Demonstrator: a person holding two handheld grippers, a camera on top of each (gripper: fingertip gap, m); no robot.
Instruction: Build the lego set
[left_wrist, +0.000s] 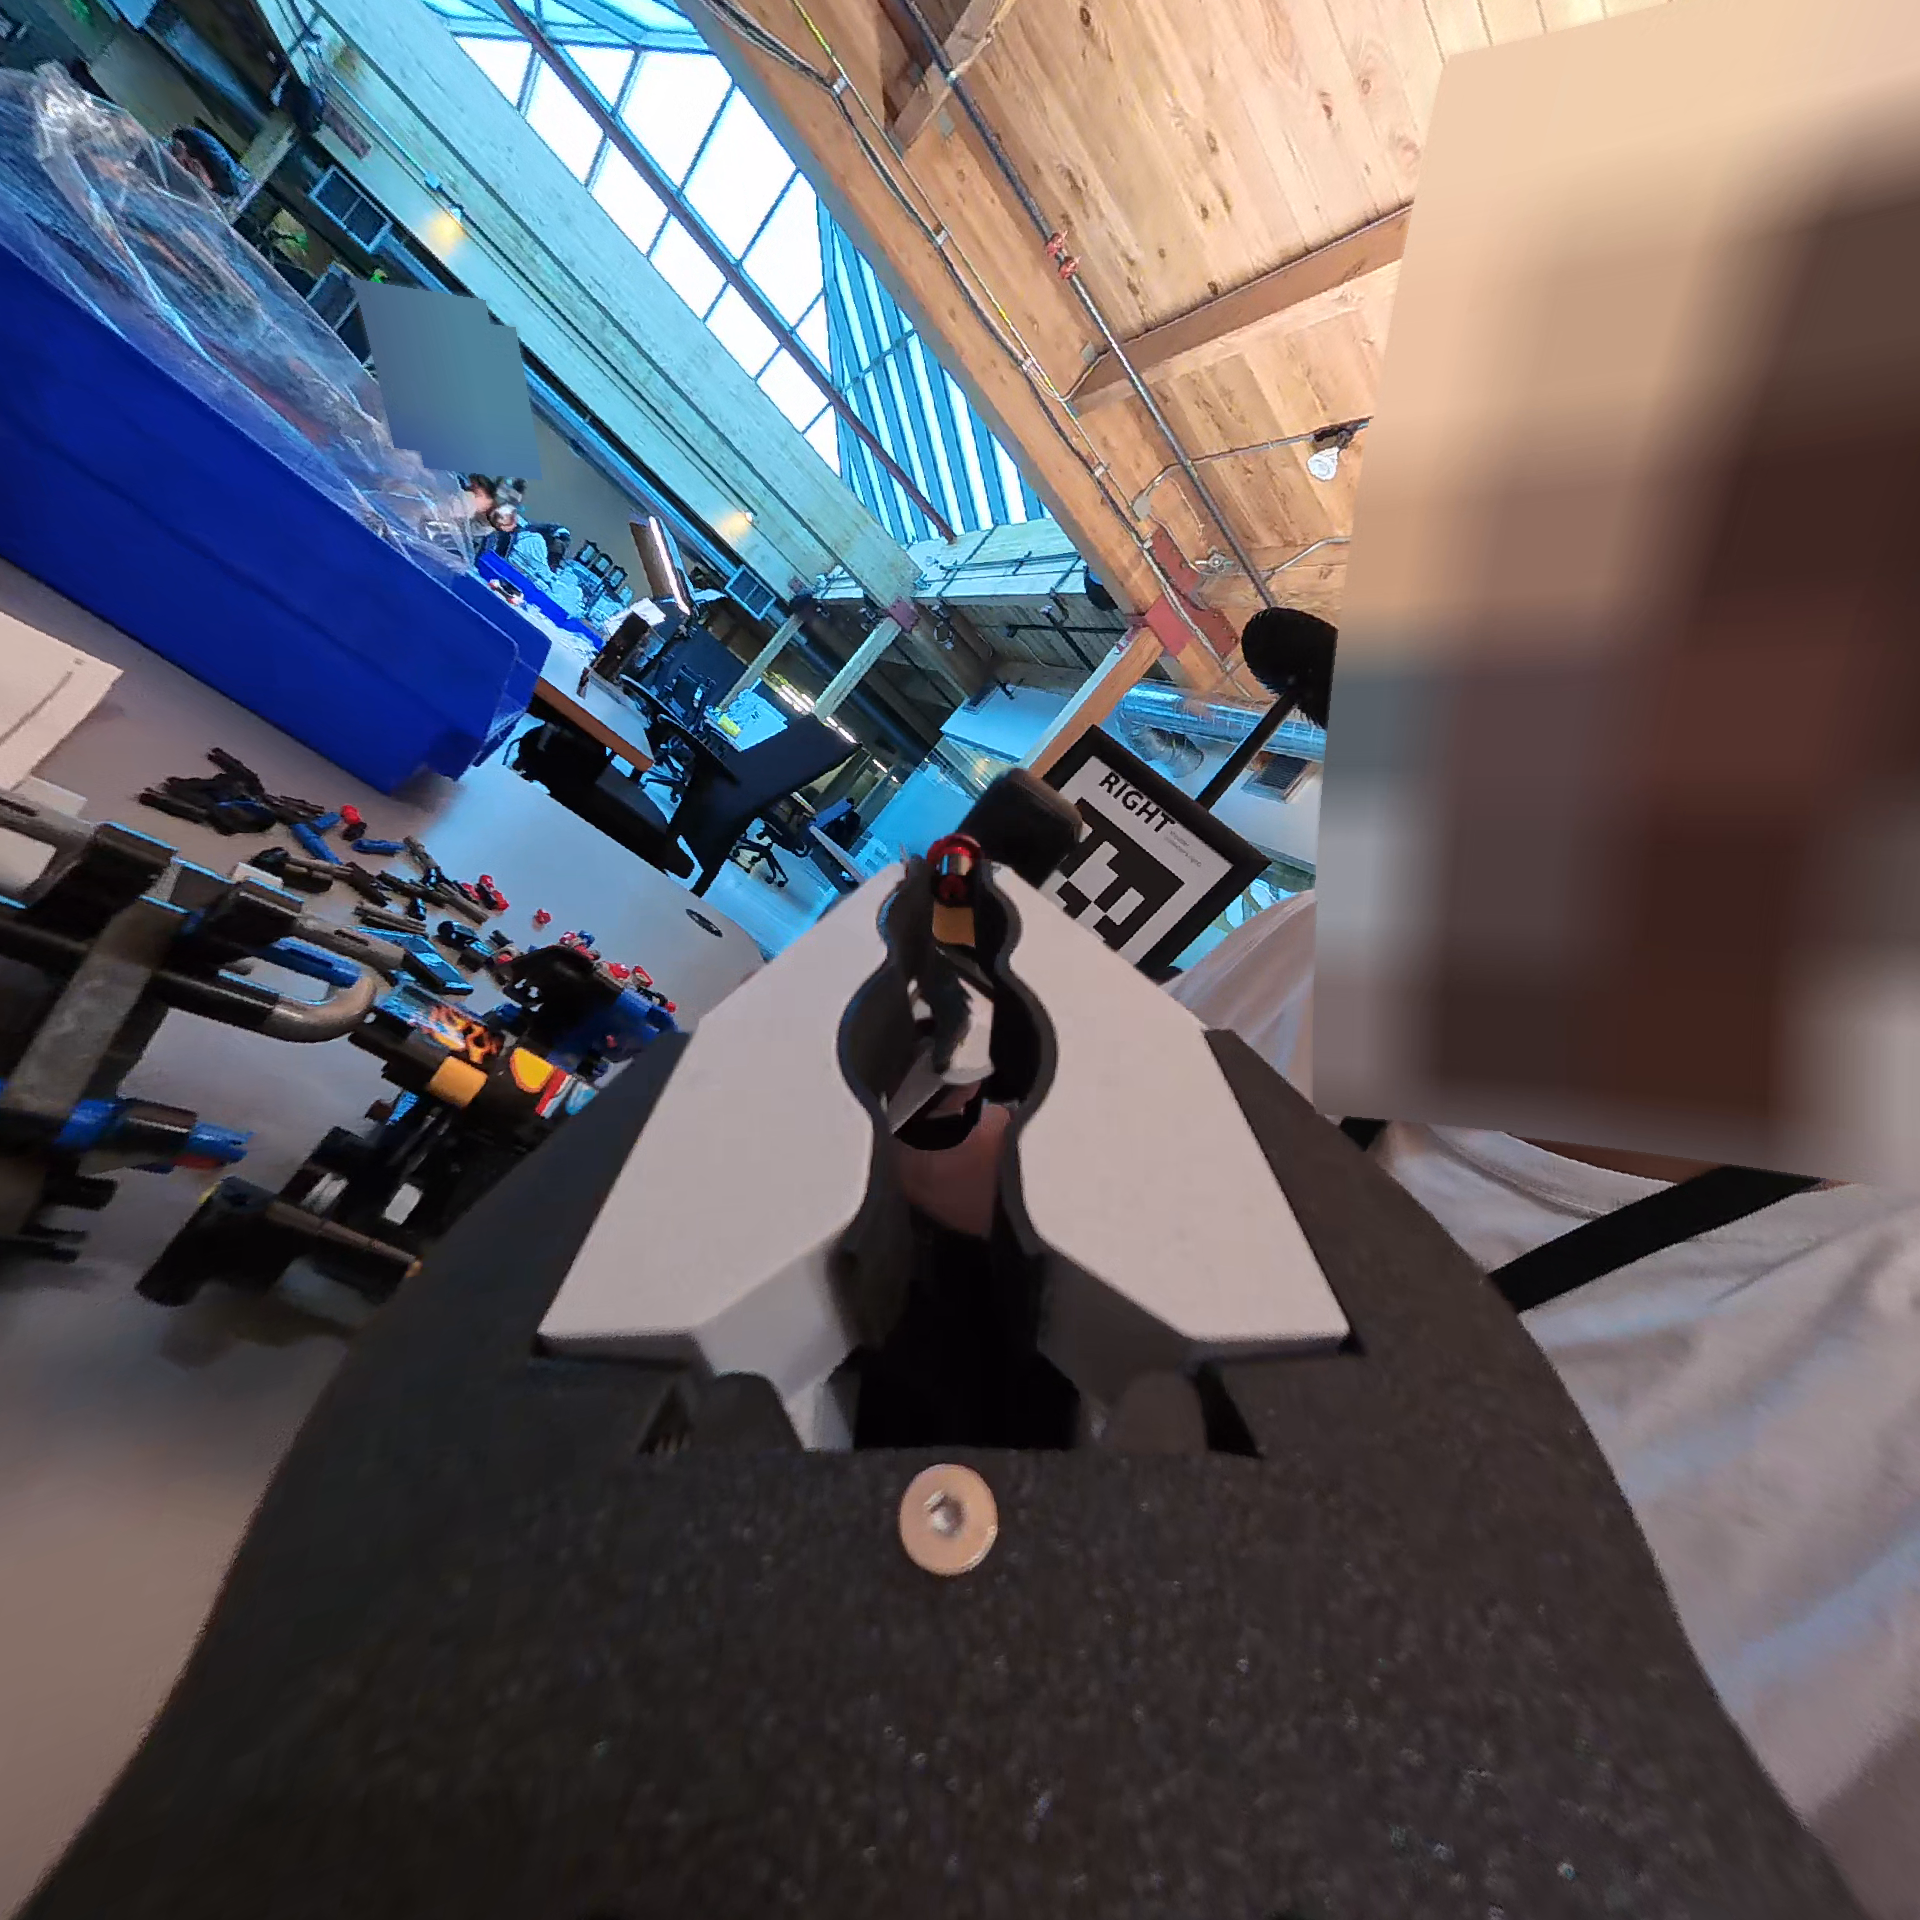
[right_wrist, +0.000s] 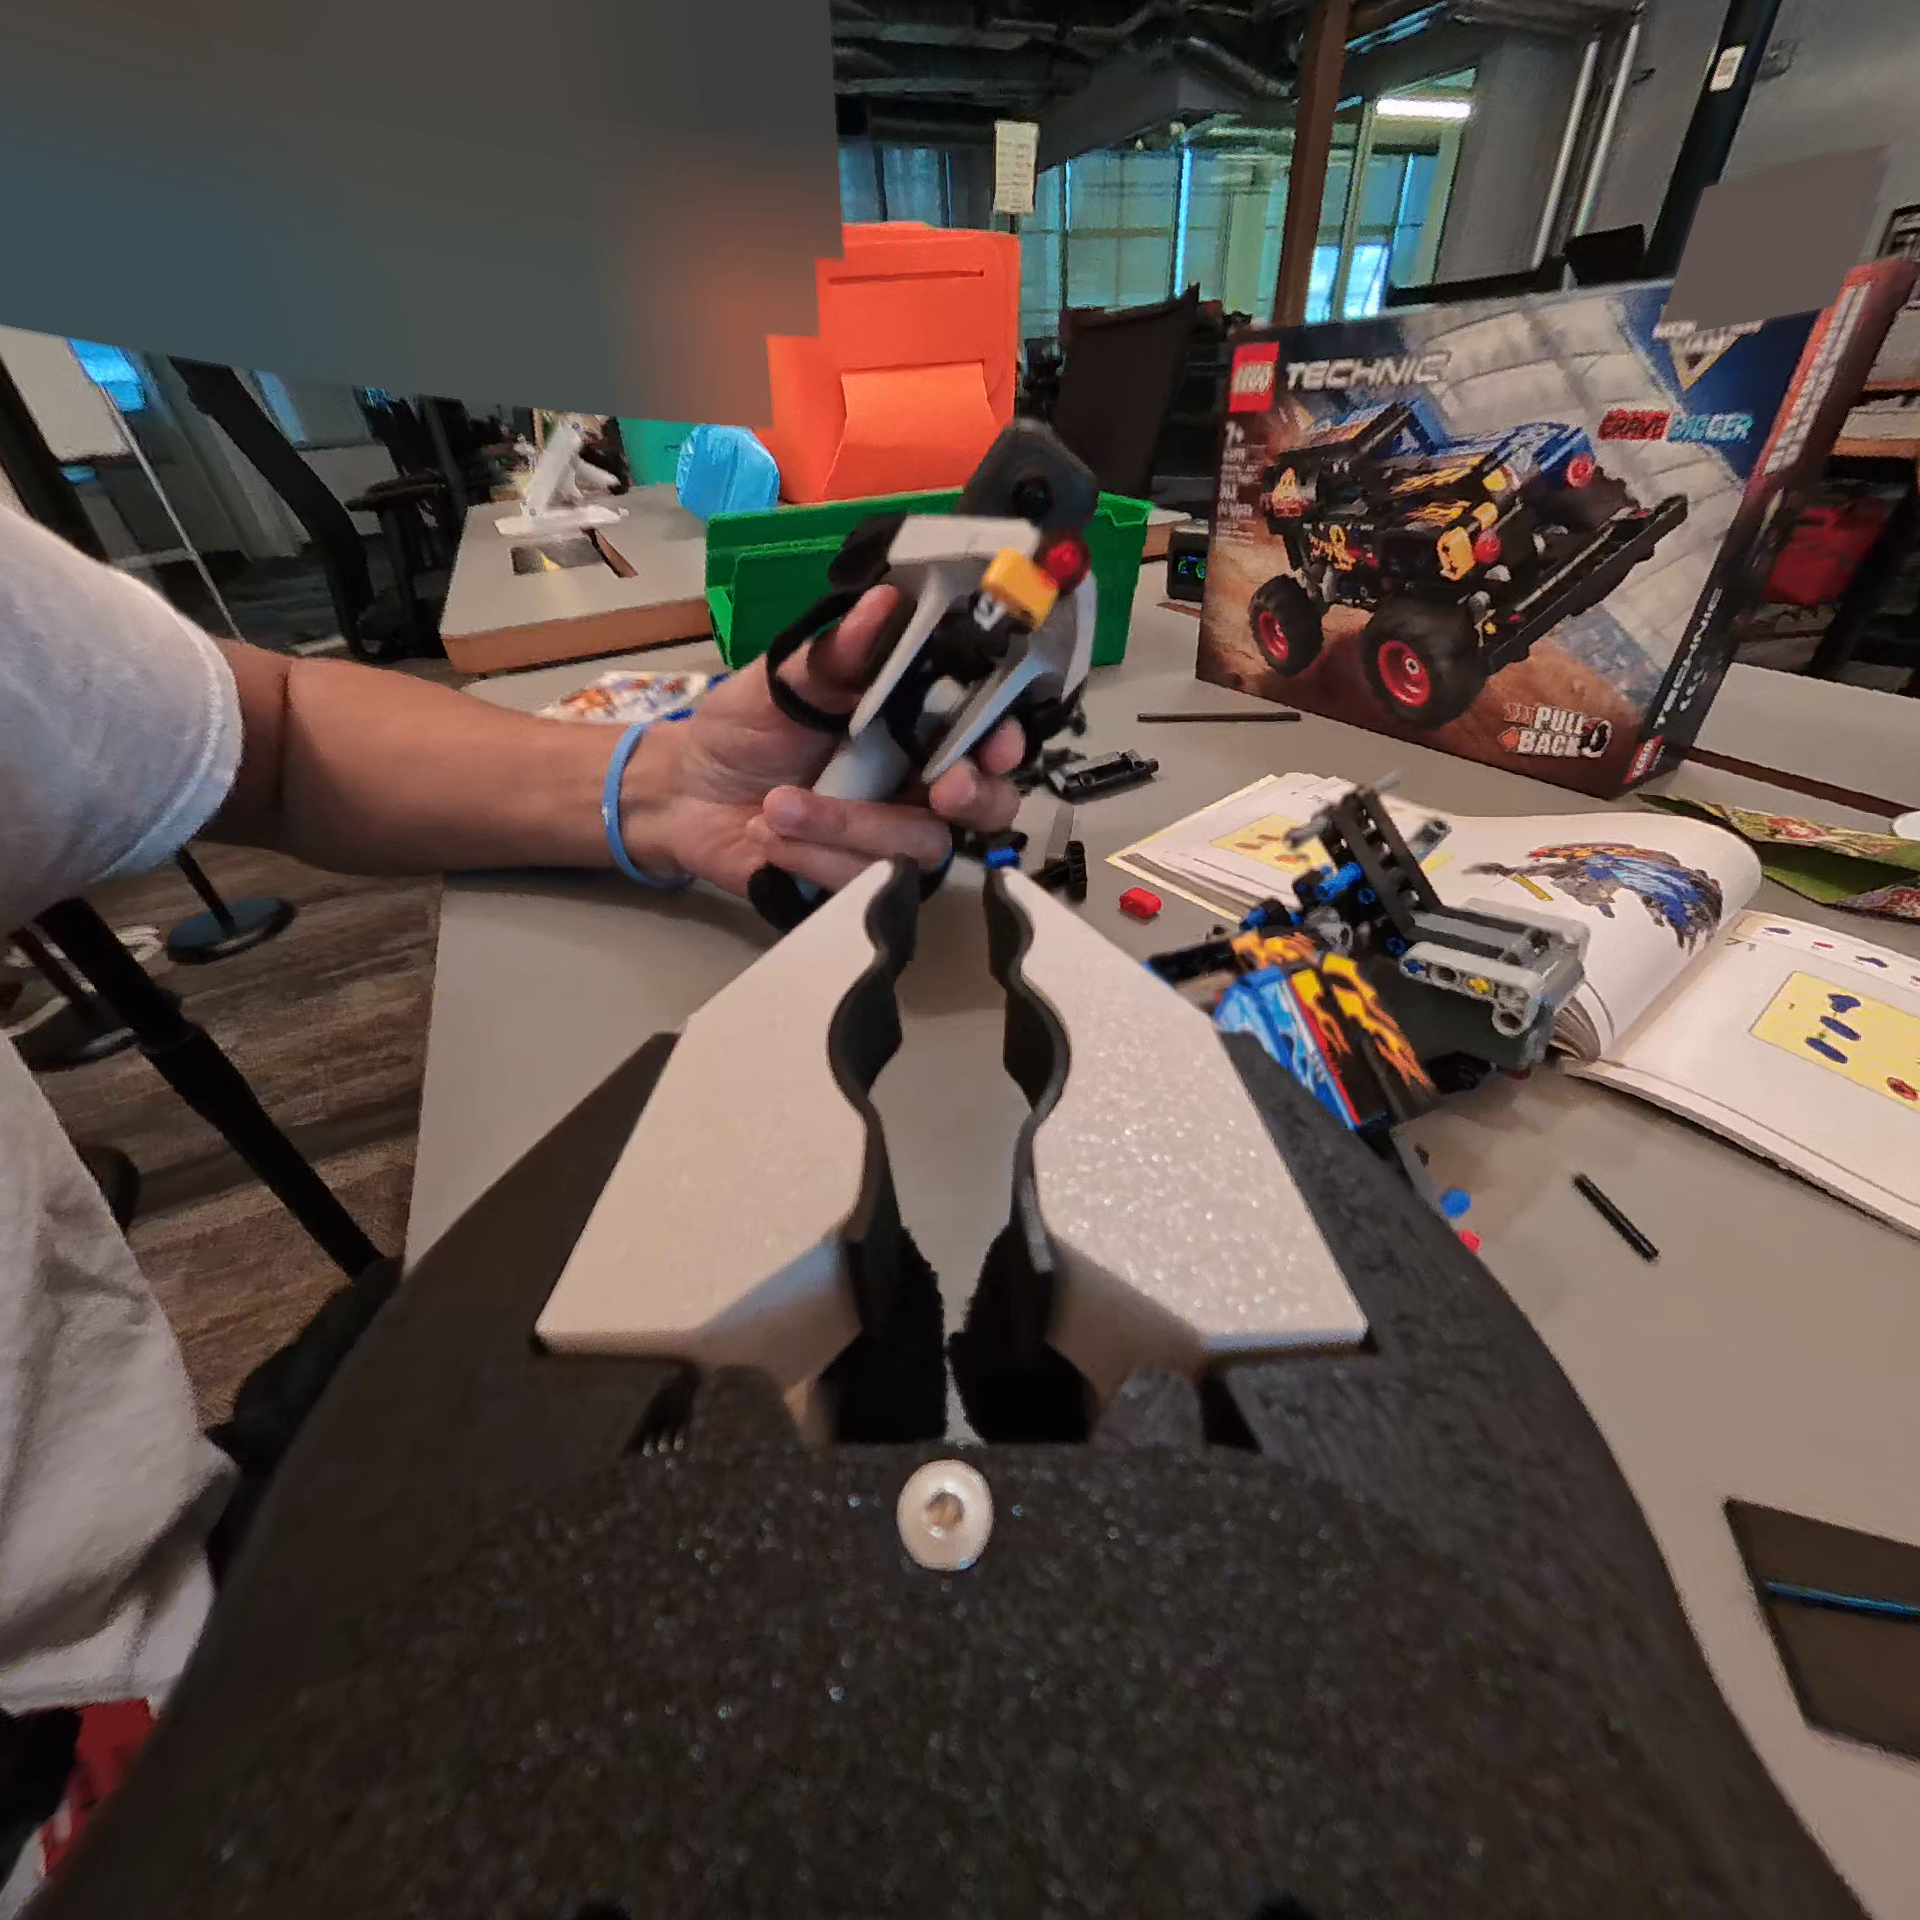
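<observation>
My left gripper (left_wrist: 948, 896) is shut on a small lego assembly (left_wrist: 948, 940) of black, white, yellow and red parts, and is tilted up off the table. In the right wrist view a hand holds the left gripper (right_wrist: 1039, 587) in the air with the assembly (right_wrist: 1013, 601) at its tips. My right gripper (right_wrist: 951, 878) is open with a narrow gap and empty, just below and in front of that hand. The partly built truck (right_wrist: 1382, 987), black and blue with flame stickers, lies on the grey table (right_wrist: 582, 997) to the right.
An open instruction booklet (right_wrist: 1714, 935) and the set's box (right_wrist: 1507, 520) lie at the right. A green bin (right_wrist: 790, 582) stands behind. Loose black, blue and red parts (left_wrist: 364, 862) and a blue bin (left_wrist: 208, 540) are at the left. The right gripper's marker board (left_wrist: 1143, 862) stands close ahead. One gripper's finger ends stand about 7 cm off the other's.
</observation>
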